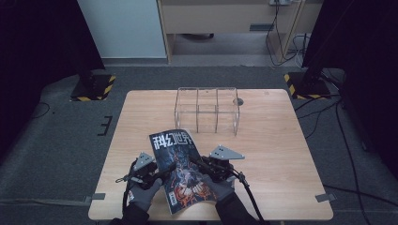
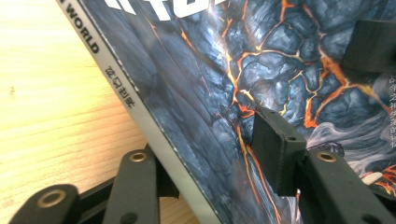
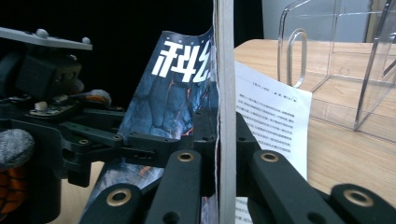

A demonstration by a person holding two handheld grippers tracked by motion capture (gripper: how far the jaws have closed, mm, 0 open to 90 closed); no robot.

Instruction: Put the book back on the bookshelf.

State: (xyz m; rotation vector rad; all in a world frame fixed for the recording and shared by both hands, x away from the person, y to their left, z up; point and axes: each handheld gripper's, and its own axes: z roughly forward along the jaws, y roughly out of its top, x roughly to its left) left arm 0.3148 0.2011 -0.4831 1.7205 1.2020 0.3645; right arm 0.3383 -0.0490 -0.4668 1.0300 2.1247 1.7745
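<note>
A dark, lava-patterned magazine with white title characters point(image 1: 180, 171) sits near the pale wooden desk's point(image 1: 281, 159) front edge, tilted up. The left gripper point(image 1: 165, 172) clamps its spine edge; the right gripper point(image 1: 196, 161) pinches its opposite edge. A clear acrylic compartment box point(image 1: 207, 110) stands toward the far edge.

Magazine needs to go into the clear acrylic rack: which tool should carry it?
Right, probably. The right tool is shut on the dark lava-cover magazine edge nearer the clear acrylic divided rack; the left tool pinches the spine side, farther off.

"WORLD" along the magazine point(image 2: 187, 93) cover's edge
</note>
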